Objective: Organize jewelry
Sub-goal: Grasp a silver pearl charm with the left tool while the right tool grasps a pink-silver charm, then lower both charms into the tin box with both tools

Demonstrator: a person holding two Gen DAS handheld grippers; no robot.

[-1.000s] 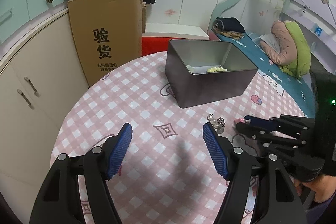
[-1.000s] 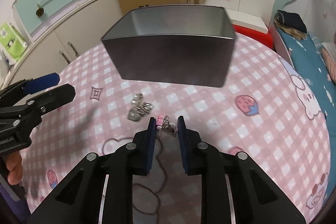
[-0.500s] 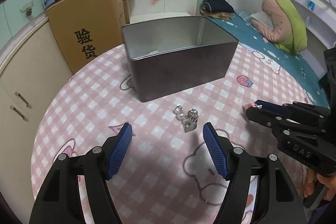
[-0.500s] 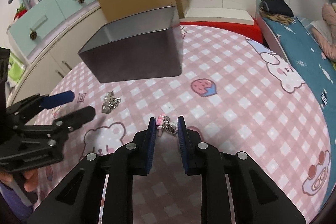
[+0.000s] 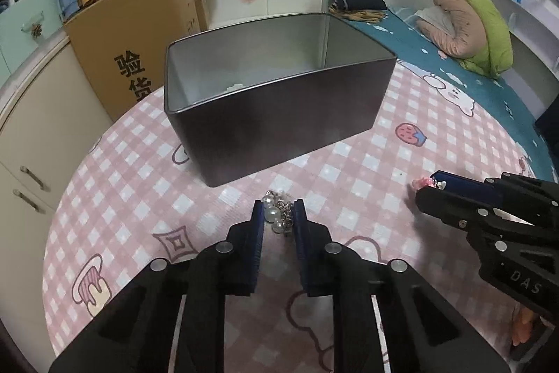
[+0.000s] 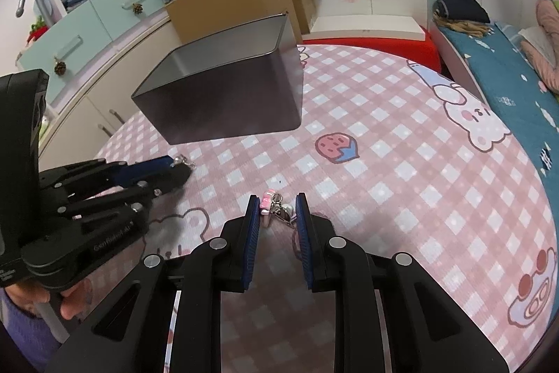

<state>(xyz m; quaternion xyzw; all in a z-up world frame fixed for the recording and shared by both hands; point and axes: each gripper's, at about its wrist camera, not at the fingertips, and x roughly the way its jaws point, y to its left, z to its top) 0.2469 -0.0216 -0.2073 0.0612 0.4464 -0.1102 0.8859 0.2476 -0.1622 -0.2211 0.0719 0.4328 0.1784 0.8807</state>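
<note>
Blue pads on the left hand-held gripper (image 5: 278,215) are drawn in close around a pearl and silver jewelry piece (image 5: 276,211), which sits between the fingertips just near of the dark metal tin (image 5: 279,124); the pads look to be pressing it from both sides. To the right, the right hand-held gripper (image 6: 278,207) is likewise narrowed to a small gap and clamps a pink charm with a silver clasp (image 6: 274,204) at its tips, low over the pink checked cloth of the desk (image 6: 401,163). In the left wrist view that charm shows as a pink speck at the tip of the right hand-held gripper, well to the right of the pearl piece. The tin stands open-topped on the far side of the desk, with something pale on its floor, too small to identify. A cardboard box (image 5: 136,48) stands beyond the desk at far left.
</note>
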